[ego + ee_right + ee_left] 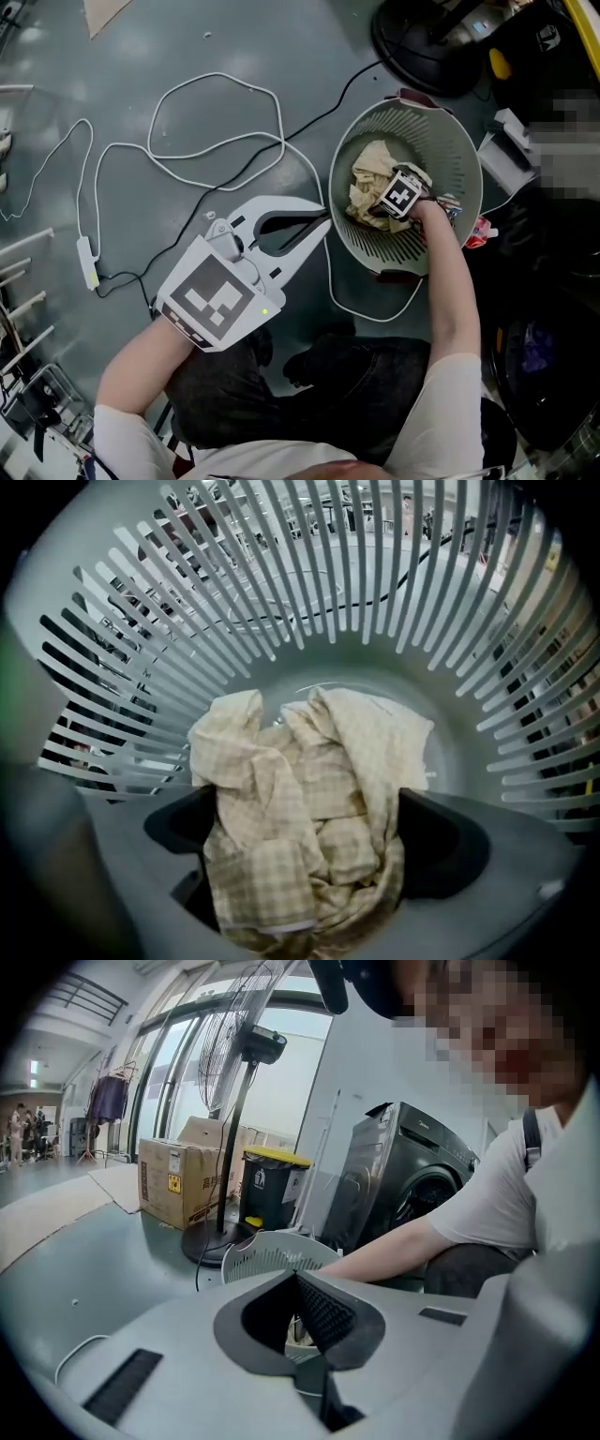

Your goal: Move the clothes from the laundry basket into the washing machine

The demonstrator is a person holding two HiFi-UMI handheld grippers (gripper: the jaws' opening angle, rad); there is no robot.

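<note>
Inside the laundry basket, on its bottom, lies the one garment seen: a cream checked cloth, crumpled in a heap.

Right claw: lowered into the basket, pointing steeply down onto the heap. Its jaws are spread wide, one on each side of the cloth. The fabric bulges up between the two dark pads and reaches both of them, but it is not squeezed. State: released, straddling the cloth.

Right arm: the bare forearm runs straight out from the person's shoulder to the near rim of the basket. The right hand is just inside that rim, with the wrist bent downward.

Left claw: held outside the basket, just beside its left wall, with the tips aimed at it and tilted somewhat downward. The jaw tips meet and nothing is between them. State: clenched, empty. The left forearm comes up from the person's body, and the marker cube covers the hand.

Washing machine: dark grey front-loader, standing beyond the basket in the left gripper view. Its door is partly hidden by the person's arm.

Surroundings: a standing fan, a yellow-lidded bin and a cardboard box stand behind the basket. A white cable lies looped on the floor to the basket's left.
</note>
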